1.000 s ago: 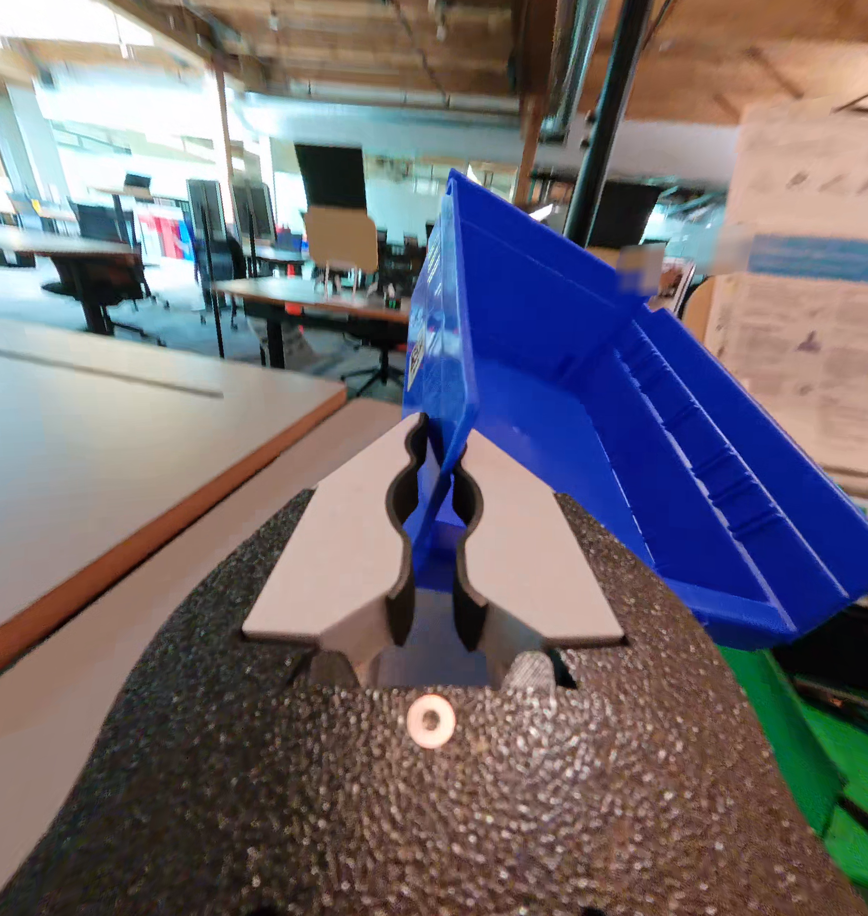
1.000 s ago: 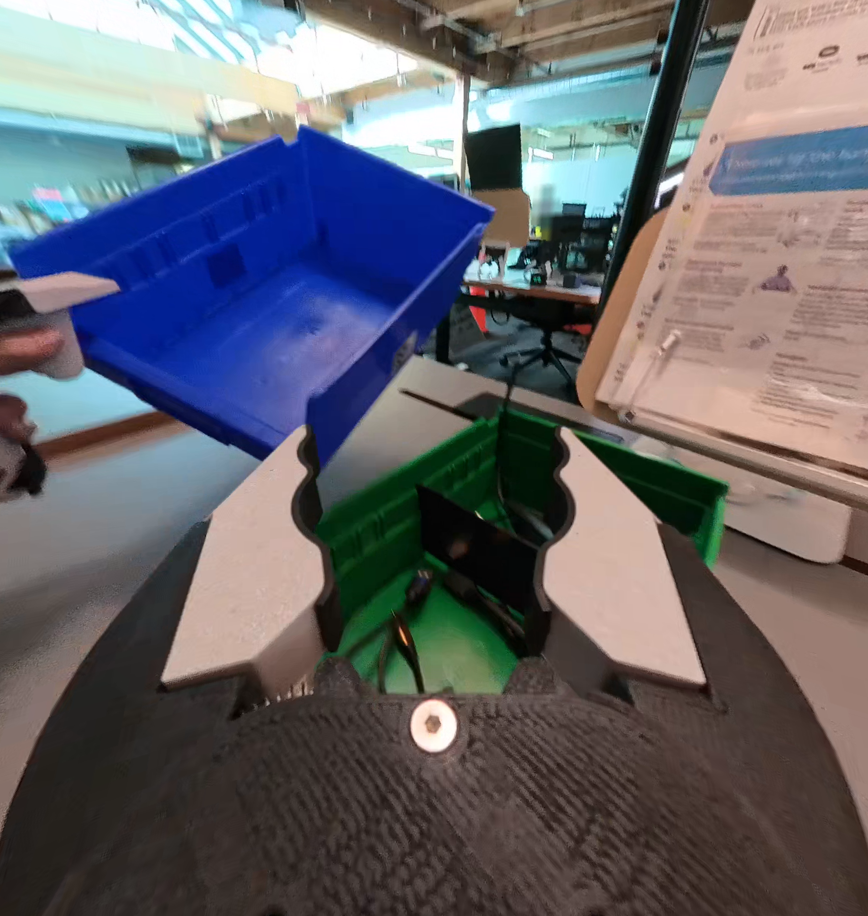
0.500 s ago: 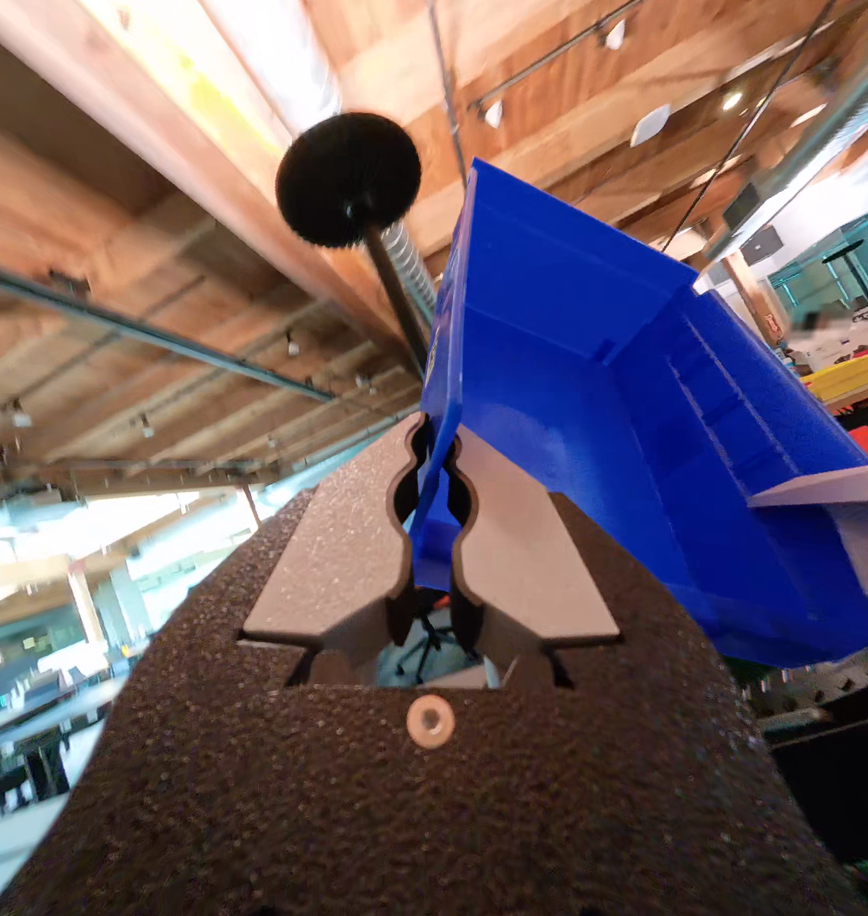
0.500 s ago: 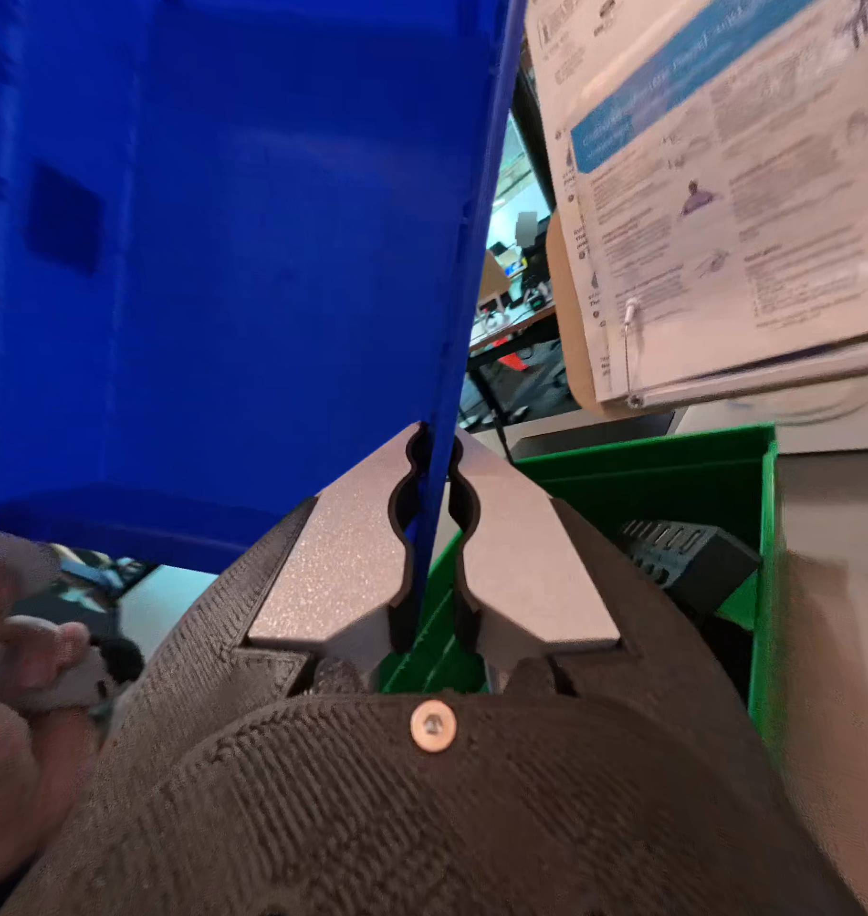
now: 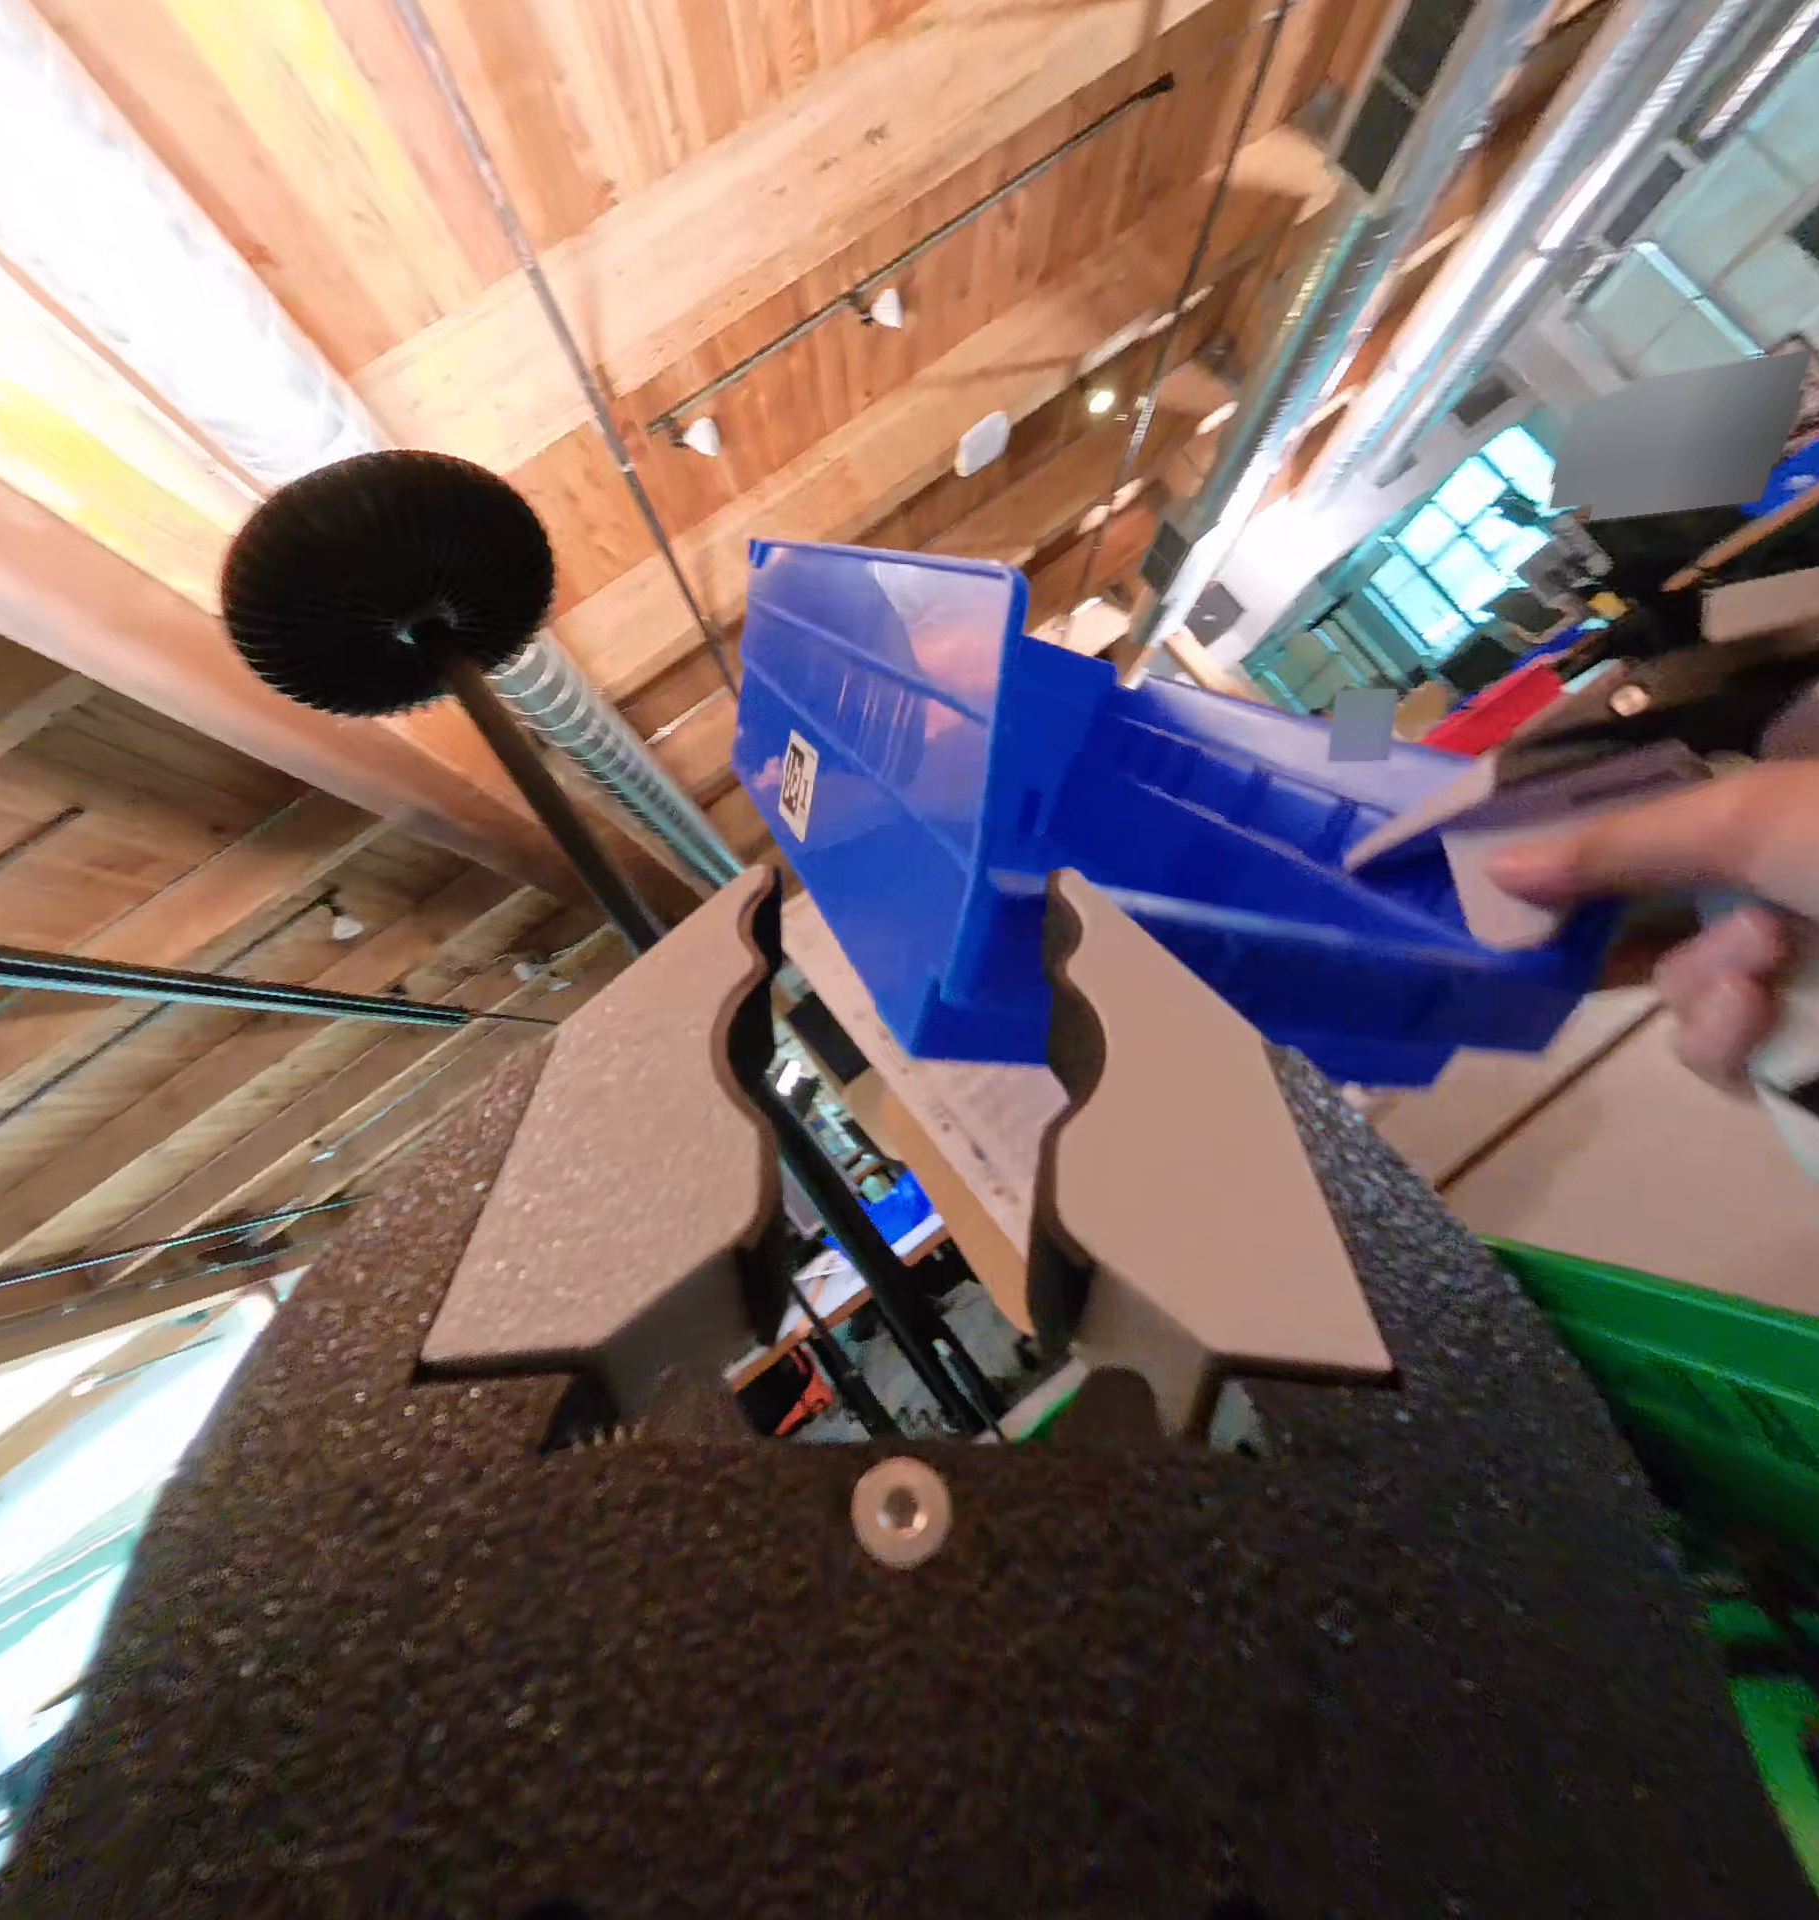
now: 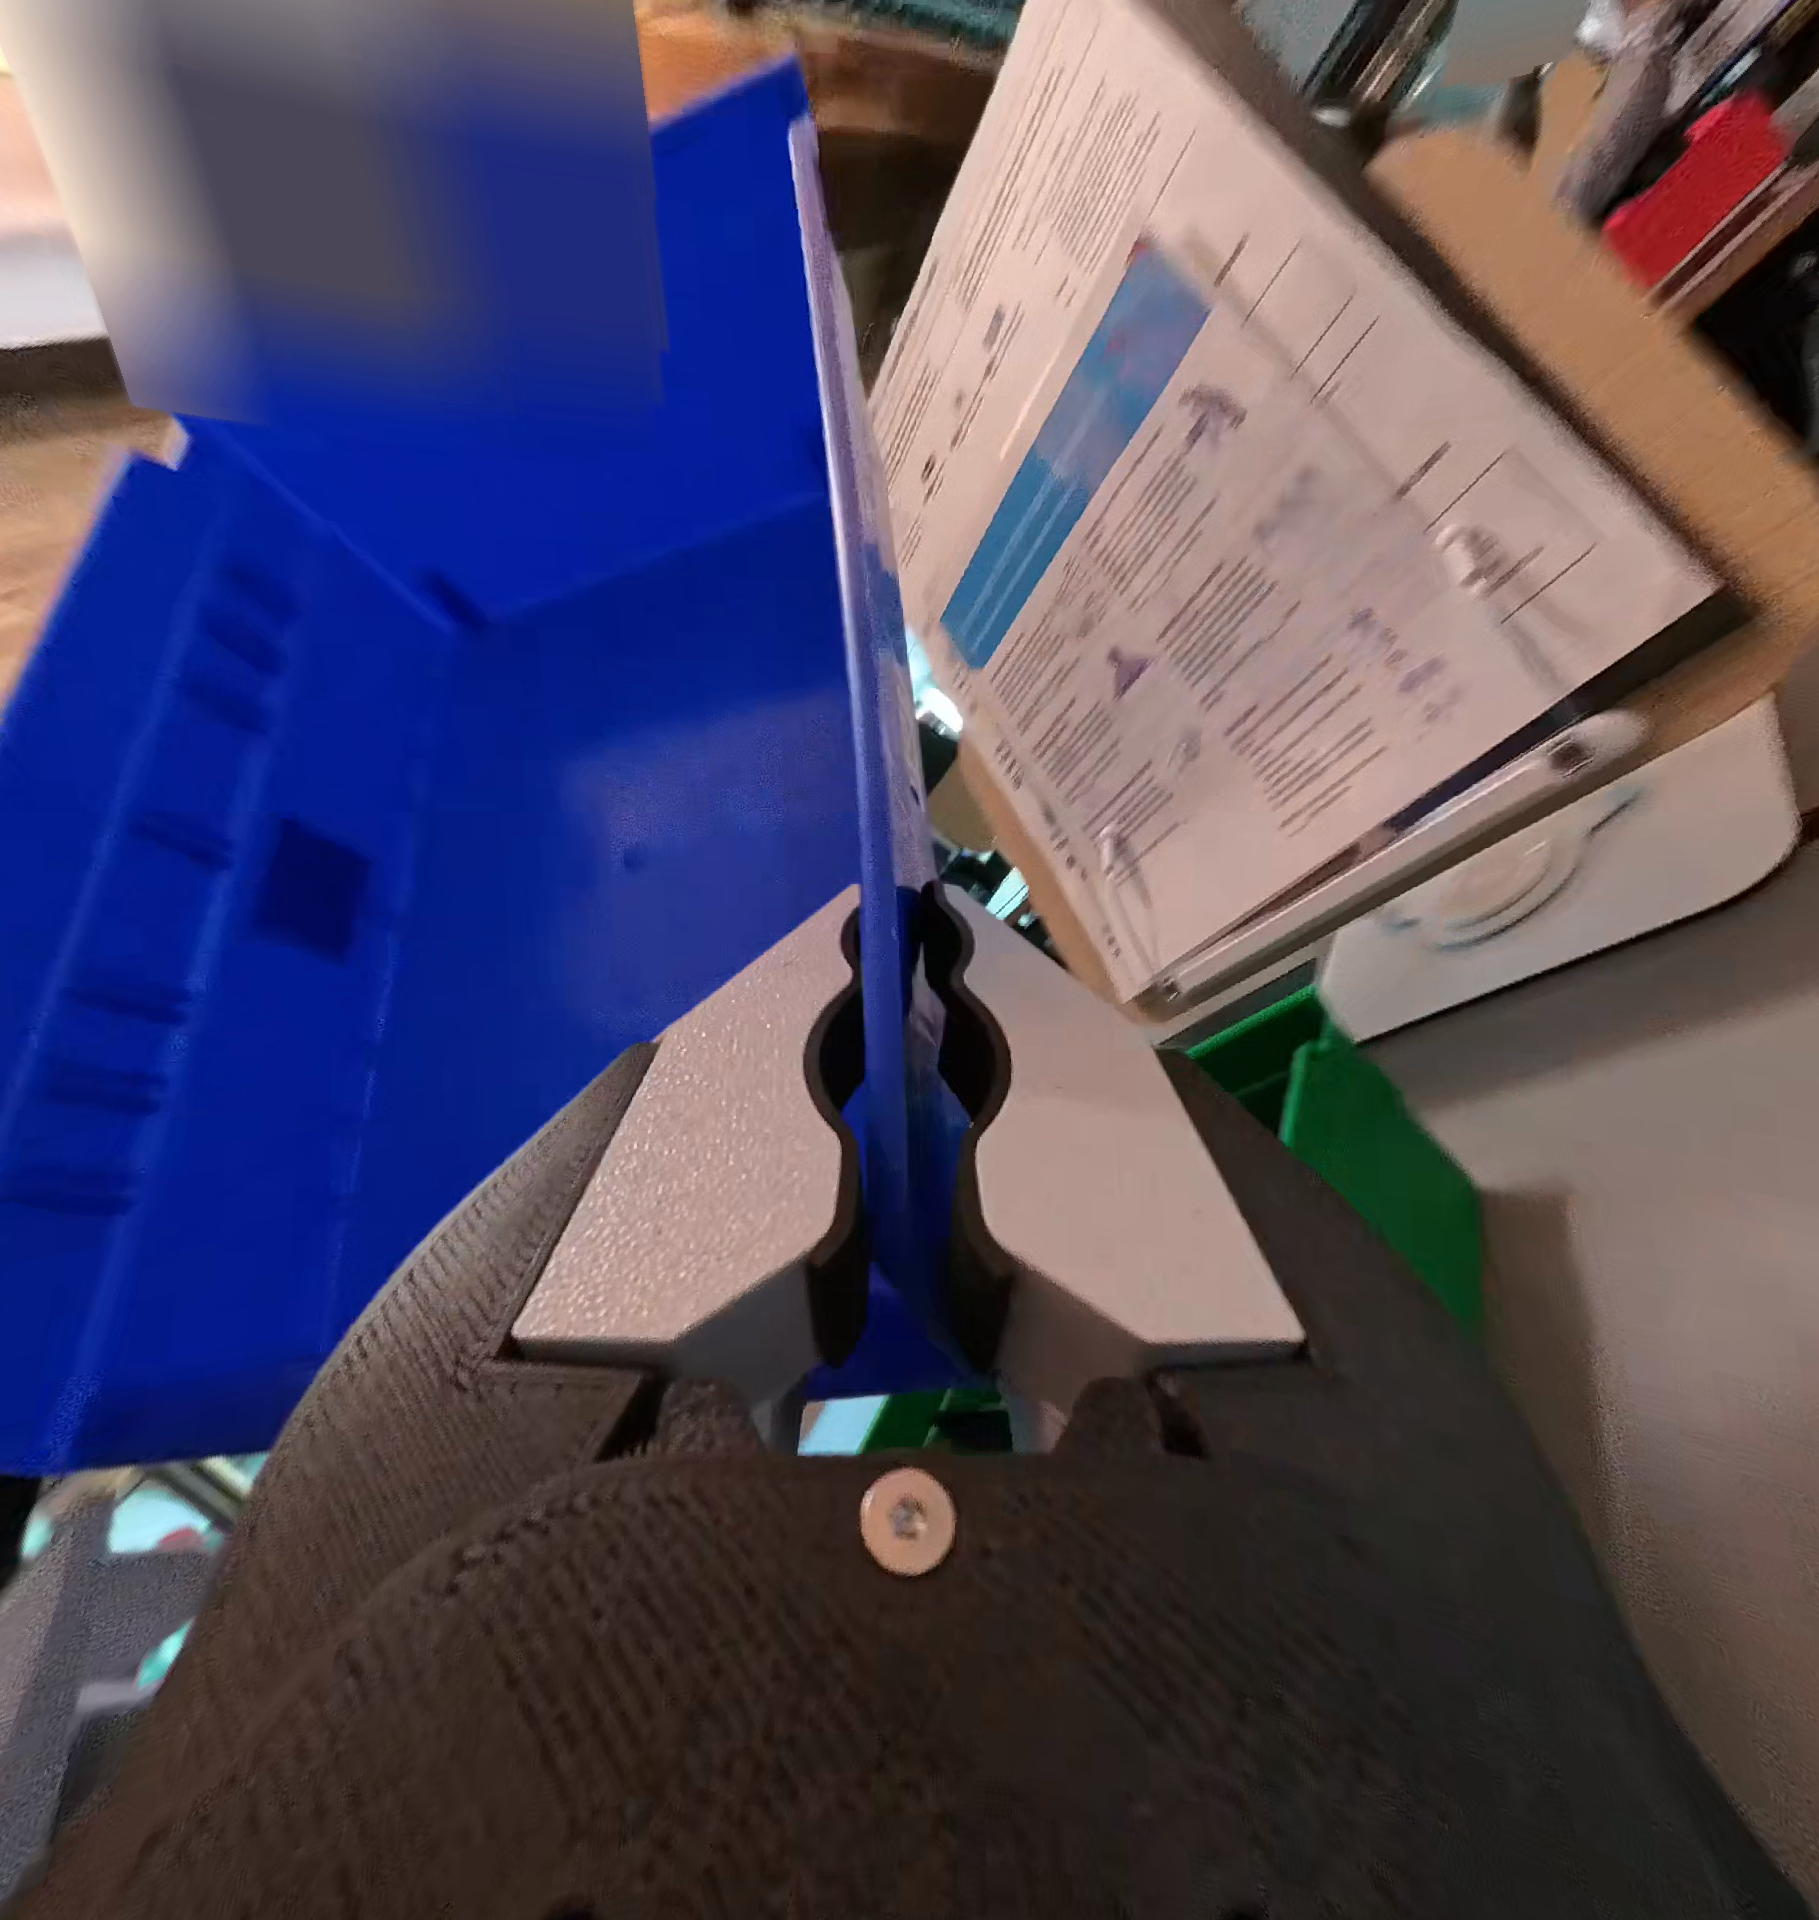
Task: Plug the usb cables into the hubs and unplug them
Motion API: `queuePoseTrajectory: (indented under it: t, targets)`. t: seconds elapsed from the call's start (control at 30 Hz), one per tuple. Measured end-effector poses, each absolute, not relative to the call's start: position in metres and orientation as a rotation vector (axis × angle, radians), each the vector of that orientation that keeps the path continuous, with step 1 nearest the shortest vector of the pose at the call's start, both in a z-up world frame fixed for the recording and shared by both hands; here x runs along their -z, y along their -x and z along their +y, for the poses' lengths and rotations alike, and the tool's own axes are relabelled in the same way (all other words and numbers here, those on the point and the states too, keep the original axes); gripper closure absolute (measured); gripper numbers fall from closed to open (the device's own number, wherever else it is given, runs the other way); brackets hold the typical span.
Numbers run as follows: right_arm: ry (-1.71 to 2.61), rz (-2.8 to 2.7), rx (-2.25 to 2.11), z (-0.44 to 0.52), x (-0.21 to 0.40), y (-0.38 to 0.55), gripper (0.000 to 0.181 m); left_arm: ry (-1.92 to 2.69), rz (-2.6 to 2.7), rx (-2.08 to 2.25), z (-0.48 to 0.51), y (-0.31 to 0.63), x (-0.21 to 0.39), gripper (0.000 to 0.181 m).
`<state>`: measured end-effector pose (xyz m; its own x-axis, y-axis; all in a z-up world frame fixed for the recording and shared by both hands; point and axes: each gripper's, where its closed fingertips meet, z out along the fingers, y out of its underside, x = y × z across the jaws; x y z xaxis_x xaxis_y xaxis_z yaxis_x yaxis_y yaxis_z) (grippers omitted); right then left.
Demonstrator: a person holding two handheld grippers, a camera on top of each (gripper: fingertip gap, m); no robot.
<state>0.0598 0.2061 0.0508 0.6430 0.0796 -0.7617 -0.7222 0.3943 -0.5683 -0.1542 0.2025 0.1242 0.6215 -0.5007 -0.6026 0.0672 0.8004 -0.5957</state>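
Note:
An empty blue bin (image 5: 988, 831) hangs tilted in the air. My right gripper (image 6: 894, 914) is shut on the blue bin's (image 6: 417, 831) side wall and carries it. It also shows in the left wrist view (image 5: 1487, 831), held by a hand (image 5: 1767, 883). My left gripper (image 5: 915, 904) is open, pointing up at the ceiling, with the bin's lower corner just past its fingertips. A green bin (image 5: 1715, 1403) lies below; its edge shows in the right wrist view (image 6: 1372, 1143). No cables or hubs are in view.
A black pole with a round black head (image 5: 385, 582) rises to the left of the bin. A printed sheet on a board (image 6: 1248, 571) stands behind the green bin on a white base (image 6: 1559, 862). Grey tabletop (image 6: 1663, 1299) lies at the right.
My left gripper has opened and let go of the blue bin's wall. My right gripper stays shut on the other wall, and the bin has tilted and swung away from my left gripper.

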Motion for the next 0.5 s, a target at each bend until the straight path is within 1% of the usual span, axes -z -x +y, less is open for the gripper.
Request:
queuePoseTrajectory:
  t: [0.13,0.27,0.4,0.5]
  targets:
    - [1.045,0.741,-0.383,0.162,-0.055,-0.118,0.176,0.664,0.923,0.43,0.205,0.161,-0.095,0.126]
    - [1.025,0.795,-0.207,0.102,-0.054,-0.177,0.175,0.995,0.957,0.503,0.254,0.179,-0.039,0.127]
    - [1.034,0.876,-0.056,0.038,-0.035,-0.232,0.175,1.358,0.965,0.653,0.284,0.2,0.027,0.122]
    - [1.065,0.96,0.014,0.001,-0.009,-0.271,0.175,1.51,0.928,0.804,0.284,0.204,0.058,0.118]
